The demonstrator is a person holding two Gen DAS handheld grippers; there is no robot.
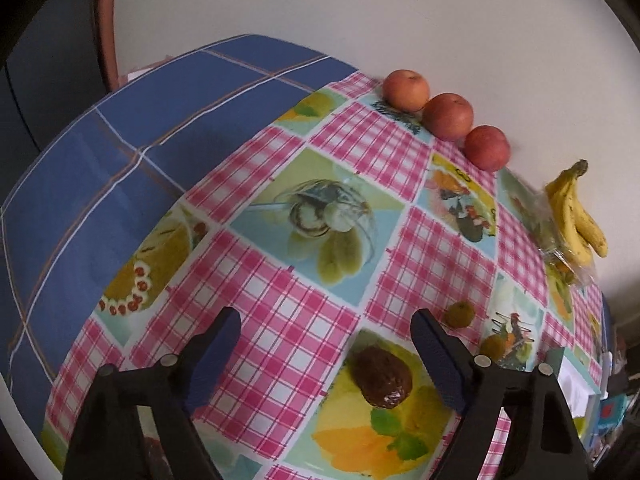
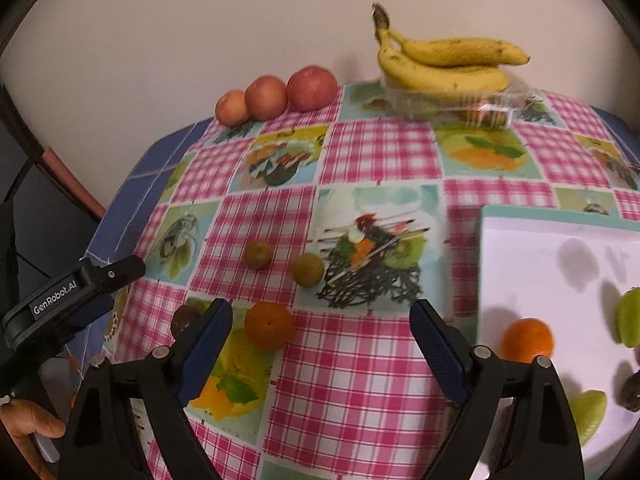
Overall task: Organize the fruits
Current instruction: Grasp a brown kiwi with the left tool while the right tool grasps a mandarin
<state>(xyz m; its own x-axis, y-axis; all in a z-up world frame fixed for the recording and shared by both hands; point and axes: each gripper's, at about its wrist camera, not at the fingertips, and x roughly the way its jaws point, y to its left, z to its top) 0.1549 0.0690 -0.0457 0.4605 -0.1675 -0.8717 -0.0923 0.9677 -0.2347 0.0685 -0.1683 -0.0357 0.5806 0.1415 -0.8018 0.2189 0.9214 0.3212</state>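
In the left wrist view my left gripper (image 1: pixel 326 344) is open and empty above the patterned tablecloth; a dark brown fruit (image 1: pixel 381 376) lies between its fingers, nearer the right one. Two small greenish-brown fruits (image 1: pixel 460 314) (image 1: pixel 494 346) lie beyond. Three apples (image 1: pixel 448 117) line the wall, bananas (image 1: pixel 578 216) to their right. In the right wrist view my right gripper (image 2: pixel 322 334) is open and empty. An orange (image 2: pixel 269 330) lies by its left finger, the dark fruit (image 2: pixel 185 318) further left. A white board (image 2: pixel 560 264) at right holds an orange (image 2: pixel 527 340) and green pieces (image 2: pixel 630 316).
Bananas (image 2: pixel 444 64) rest on a clear plastic box (image 2: pixel 452 104) at the wall. Two small round fruits (image 2: pixel 258 254) (image 2: pixel 307 270) lie mid-table. The left gripper's body (image 2: pixel 68 292) shows at the left edge. A blue checked cloth (image 1: pixel 120 152) covers the table's left part.
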